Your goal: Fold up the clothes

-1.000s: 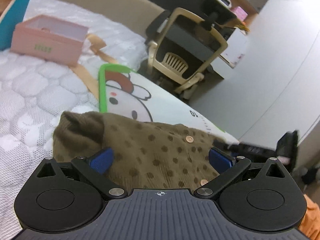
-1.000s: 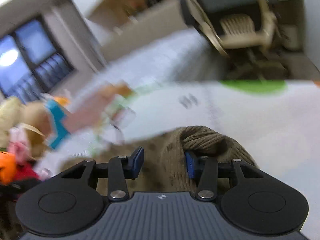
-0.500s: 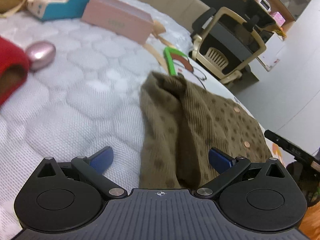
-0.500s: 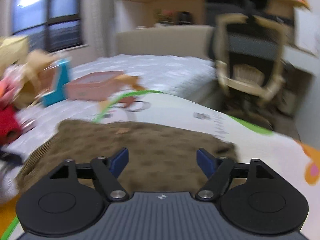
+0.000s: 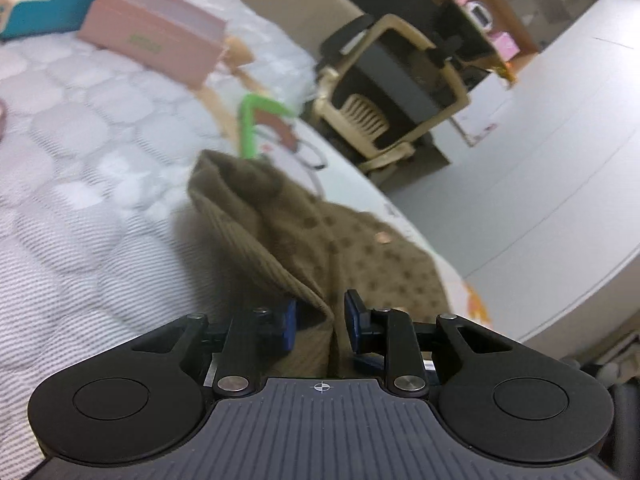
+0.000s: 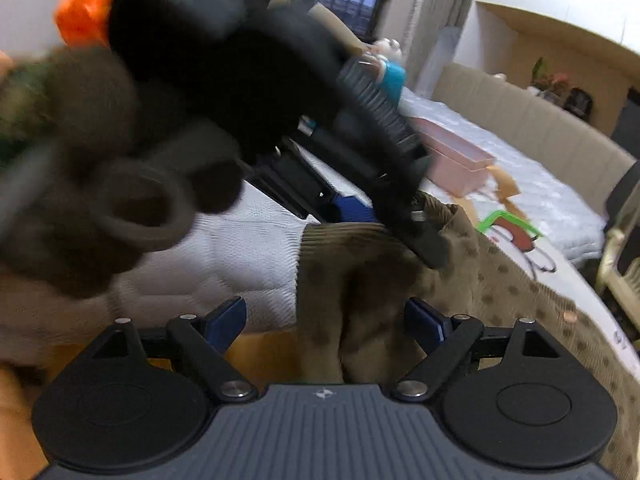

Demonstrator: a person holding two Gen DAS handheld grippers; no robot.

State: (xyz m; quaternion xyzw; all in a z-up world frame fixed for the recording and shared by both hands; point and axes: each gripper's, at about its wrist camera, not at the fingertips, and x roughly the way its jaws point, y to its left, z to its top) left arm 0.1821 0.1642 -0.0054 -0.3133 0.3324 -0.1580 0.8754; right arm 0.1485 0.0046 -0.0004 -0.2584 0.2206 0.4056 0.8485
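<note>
An olive-brown dotted corduroy garment (image 5: pixel 344 248) with copper buttons lies on the white quilted bed (image 5: pixel 88 216), partly over a cartoon mat. A raised ribbed fold of it sits pinched between the blue pads of my left gripper (image 5: pixel 320 320), which is shut on it. In the right wrist view the same garment (image 6: pixel 500 288) spreads to the right, and the left gripper (image 6: pixel 384 220) comes in from above, clamped on its ribbed hem. My right gripper (image 6: pixel 326 320) is open, its fingers either side of a bunched part of the cloth. A gloved hand (image 6: pixel 120 184) fills the left, blurred.
A pink box (image 5: pixel 152 36) and a teal box (image 5: pixel 48 4) stand at the far side of the bed. A green-edged cartoon mat (image 5: pixel 272 128) lies under the garment. A beige chair (image 5: pixel 392 92) stands beyond the bed edge. Orange cloth (image 6: pixel 256 356) lies under my right gripper.
My left gripper has gone from open to shut on a fold of the garment. My right gripper, still open, has swung round to face the left gripper and hand.
</note>
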